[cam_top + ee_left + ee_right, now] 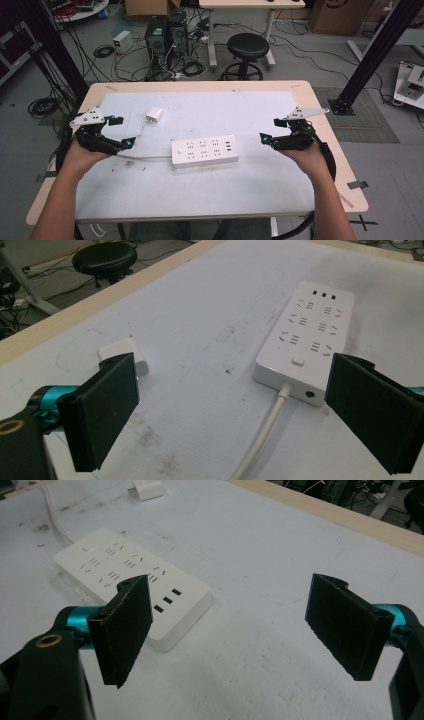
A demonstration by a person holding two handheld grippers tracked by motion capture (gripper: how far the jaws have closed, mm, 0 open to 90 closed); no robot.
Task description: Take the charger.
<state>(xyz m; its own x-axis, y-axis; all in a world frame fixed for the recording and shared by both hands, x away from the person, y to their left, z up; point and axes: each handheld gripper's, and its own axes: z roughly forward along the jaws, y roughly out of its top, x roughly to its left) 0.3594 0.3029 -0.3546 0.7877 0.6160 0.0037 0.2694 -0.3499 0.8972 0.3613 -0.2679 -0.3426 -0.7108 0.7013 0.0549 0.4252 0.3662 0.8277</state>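
A white power strip (205,151) lies flat in the middle of the white mat, with its cable (145,157) running off to the left. A small white charger block (154,115) rests behind it, to the left. My left gripper (123,131) stands open at the left, its jaws facing the strip's cable end, nothing between them. My right gripper (270,129) stands open at the right, short of the strip's other end and holding nothing. The left gripper view has the strip (307,335), the cable (262,435) and the charger (131,352) beyond the open jaws. The right gripper view has the strip (125,575) ahead on the left.
The white mat (200,195) covers most of the wooden table (320,150). Past the far edge stand a black stool (247,47), computer towers (165,35) and loose floor cables. A black frame post (372,55) rises at the right.
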